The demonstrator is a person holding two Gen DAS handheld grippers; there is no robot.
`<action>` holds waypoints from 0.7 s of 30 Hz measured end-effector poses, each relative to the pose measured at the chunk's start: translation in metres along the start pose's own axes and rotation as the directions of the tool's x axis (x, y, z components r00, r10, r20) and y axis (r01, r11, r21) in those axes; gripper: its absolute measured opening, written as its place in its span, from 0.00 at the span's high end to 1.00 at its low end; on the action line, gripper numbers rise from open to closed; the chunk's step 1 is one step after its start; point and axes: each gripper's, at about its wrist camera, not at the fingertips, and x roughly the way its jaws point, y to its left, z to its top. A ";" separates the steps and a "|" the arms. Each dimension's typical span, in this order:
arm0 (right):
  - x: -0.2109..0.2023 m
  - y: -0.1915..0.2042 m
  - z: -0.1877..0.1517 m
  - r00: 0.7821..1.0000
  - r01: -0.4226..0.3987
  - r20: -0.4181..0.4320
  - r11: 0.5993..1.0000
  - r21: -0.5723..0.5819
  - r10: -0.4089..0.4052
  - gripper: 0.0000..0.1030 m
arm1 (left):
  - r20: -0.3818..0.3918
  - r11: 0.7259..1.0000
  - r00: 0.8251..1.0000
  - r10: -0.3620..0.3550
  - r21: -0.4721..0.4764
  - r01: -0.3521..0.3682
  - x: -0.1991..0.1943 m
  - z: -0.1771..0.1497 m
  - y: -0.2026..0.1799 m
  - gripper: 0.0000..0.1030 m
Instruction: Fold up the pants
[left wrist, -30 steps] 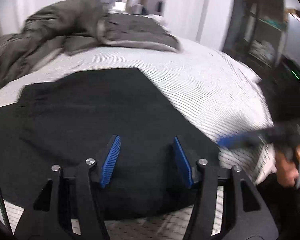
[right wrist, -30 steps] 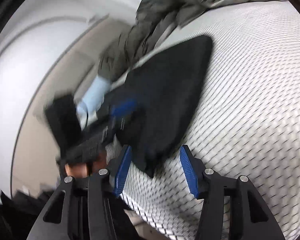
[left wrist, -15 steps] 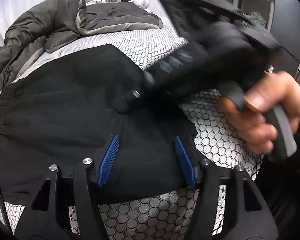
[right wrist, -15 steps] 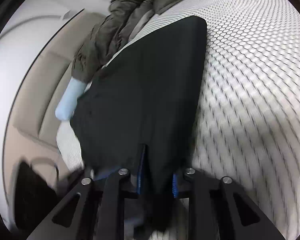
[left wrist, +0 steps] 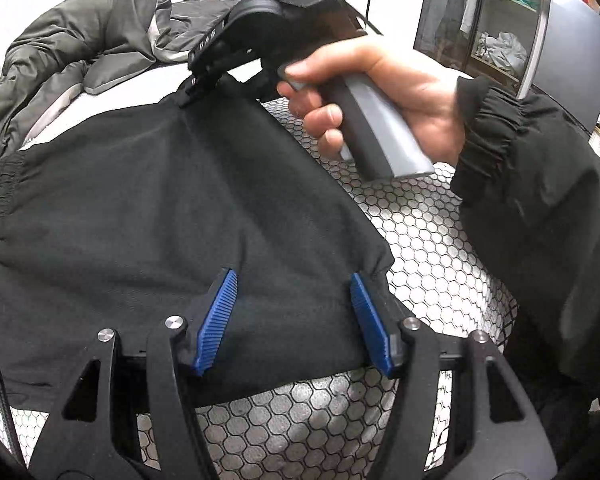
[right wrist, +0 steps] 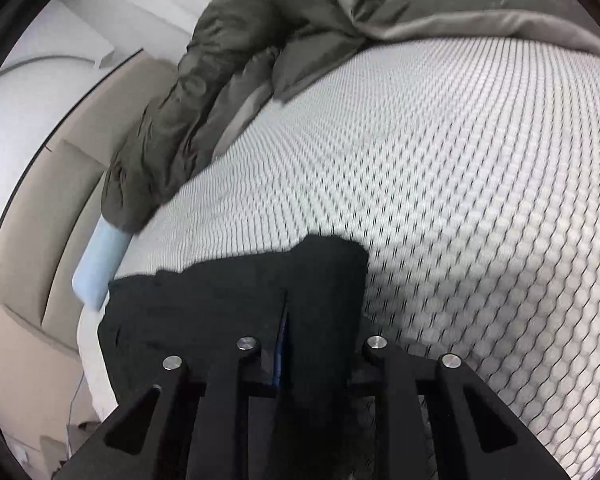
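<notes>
- Our right gripper [right wrist: 284, 344] is clamped on a fold of the black pants [left wrist: 160, 208]; its jaws have just been closing, then easing a touch.
- Our left gripper [left wrist: 292, 316] stands open, pads clear, over the pants' near edge.
- Under both lies a white honeycomb mattress [right wrist: 440, 168].
- Beyond it, a heaped olive jacket [right wrist: 220, 80].
- To the right of the left gripper, a dark cabinet [left wrist: 496, 20].

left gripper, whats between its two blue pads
In the left wrist view, the left gripper has only black pants fabric between its open pads.
</notes>
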 end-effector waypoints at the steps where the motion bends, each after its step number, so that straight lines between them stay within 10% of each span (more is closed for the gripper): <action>1: -0.004 0.000 0.001 1.000 -0.001 0.006 1.000 0.013 0.000 0.71 | 0.011 1.000 1.000 -0.013 -0.014 0.013 -0.004 0.000 0.001 0.44; 5: -0.034 -0.006 -0.014 0.996 -0.092 0.023 0.993 0.076 0.090 0.33 | 0.093 0.983 0.993 -0.072 -0.162 0.086 -0.030 0.006 0.030 0.42; 11: -0.035 -0.025 -0.051 0.980 -0.159 -0.090 0.973 0.169 0.176 0.33 | 0.210 0.928 0.976 0.057 -0.371 0.026 -0.073 0.005 0.105 0.36; 17: -0.020 -0.017 -0.059 0.977 -0.159 -0.123 0.978 0.133 0.175 0.87 | 0.190 0.839 0.965 0.183 -0.542 -0.052 -0.088 -0.006 0.169 0.36; 21: -0.026 -0.004 -0.033 0.995 -0.103 -0.014 0.993 0.050 0.104 0.91 | 0.173 0.809 0.955 0.241 -0.579 -0.099 -0.094 -0.010 0.190 0.36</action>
